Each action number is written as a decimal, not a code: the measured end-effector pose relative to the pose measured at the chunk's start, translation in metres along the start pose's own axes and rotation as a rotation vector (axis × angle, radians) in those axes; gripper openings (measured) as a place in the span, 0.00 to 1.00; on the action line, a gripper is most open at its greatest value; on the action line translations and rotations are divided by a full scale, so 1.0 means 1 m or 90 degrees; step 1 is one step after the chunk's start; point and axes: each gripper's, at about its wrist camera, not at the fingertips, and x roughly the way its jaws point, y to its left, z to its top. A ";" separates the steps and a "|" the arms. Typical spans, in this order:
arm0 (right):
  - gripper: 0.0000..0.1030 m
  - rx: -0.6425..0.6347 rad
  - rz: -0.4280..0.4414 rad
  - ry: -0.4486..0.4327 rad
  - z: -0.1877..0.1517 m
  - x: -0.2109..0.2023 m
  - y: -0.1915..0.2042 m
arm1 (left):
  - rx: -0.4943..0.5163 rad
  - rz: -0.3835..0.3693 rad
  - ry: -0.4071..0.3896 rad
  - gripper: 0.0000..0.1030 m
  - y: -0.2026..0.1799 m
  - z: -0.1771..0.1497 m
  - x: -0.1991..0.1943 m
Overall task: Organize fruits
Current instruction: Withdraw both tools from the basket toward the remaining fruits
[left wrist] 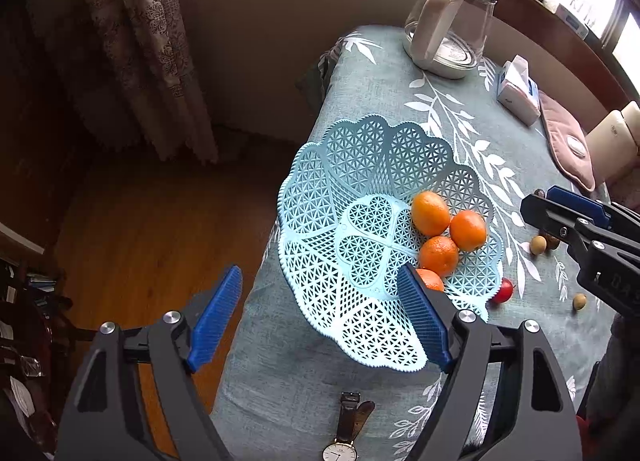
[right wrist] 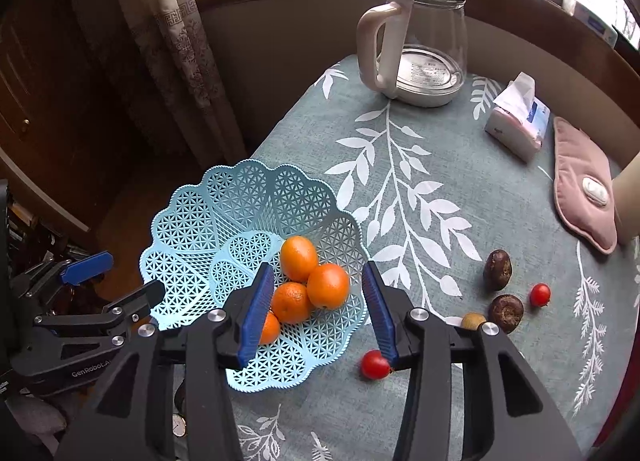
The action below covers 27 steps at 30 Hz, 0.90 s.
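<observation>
left tongs (right wrist: 120,285) "GenRobot.AI", wide, empty | right tongs (right wrist: 318,309) wide, empty | basket (right wrist: 192,229): four oranges (right wrist: 298,257)

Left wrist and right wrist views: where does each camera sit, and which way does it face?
Left wrist: on the left tool, facing along the table's left edge at the blue basket; right tool at right.
Right wrist: on the right tool, over the basket of oranges; left tool at left.
Shared: basket, oranges, kettle.
</observation>
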 end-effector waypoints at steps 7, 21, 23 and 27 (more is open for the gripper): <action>0.45 0.015 -0.003 0.003 -0.003 0.000 -0.005 | 0.011 -0.007 -0.005 0.80 -0.008 0.004 -0.005; 0.49 0.025 -0.004 0.007 -0.007 0.001 -0.011 | 0.026 -0.007 -0.007 0.81 -0.018 0.008 -0.006; 0.55 0.032 -0.006 0.006 -0.008 0.000 -0.015 | 0.029 -0.007 -0.006 0.81 -0.021 0.008 -0.005; 0.65 0.049 -0.011 0.007 -0.011 -0.002 -0.026 | 0.035 -0.011 -0.002 0.84 -0.029 0.008 -0.004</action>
